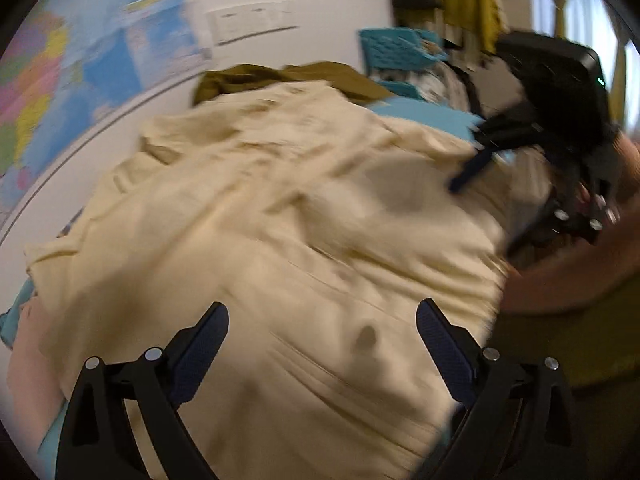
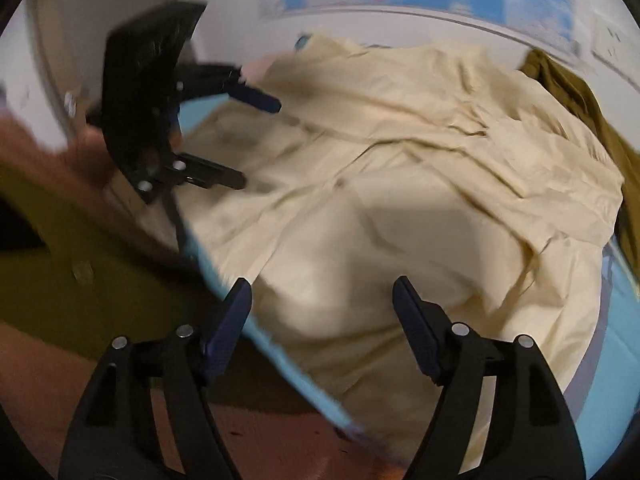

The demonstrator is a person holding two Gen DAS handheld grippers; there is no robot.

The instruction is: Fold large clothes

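A large cream shirt (image 1: pixel 280 220) (image 2: pixel 400 200) lies rumpled and spread over a light blue surface (image 2: pixel 616 340), its button placket running across the middle. My left gripper (image 1: pixel 322 320) hovers over the shirt's near part, jaws wide open with nothing between them. In the right wrist view it is seen at the upper left (image 2: pixel 252 140), over the shirt's edge. My right gripper (image 2: pixel 322 292) stands open over the shirt's near edge, its fingers clear of the cloth. In the left wrist view it shows at the upper right (image 1: pixel 476 156). Both views are blurred.
An olive garment (image 1: pixel 288 76) (image 2: pixel 580 96) lies bunched behind the shirt by the wall. A blue lattice basket (image 1: pixel 400 48) stands at the back right. A coloured world map (image 1: pixel 60 80) hangs on the wall. A person's bare forearm (image 1: pixel 560 280) and olive clothing are close by.
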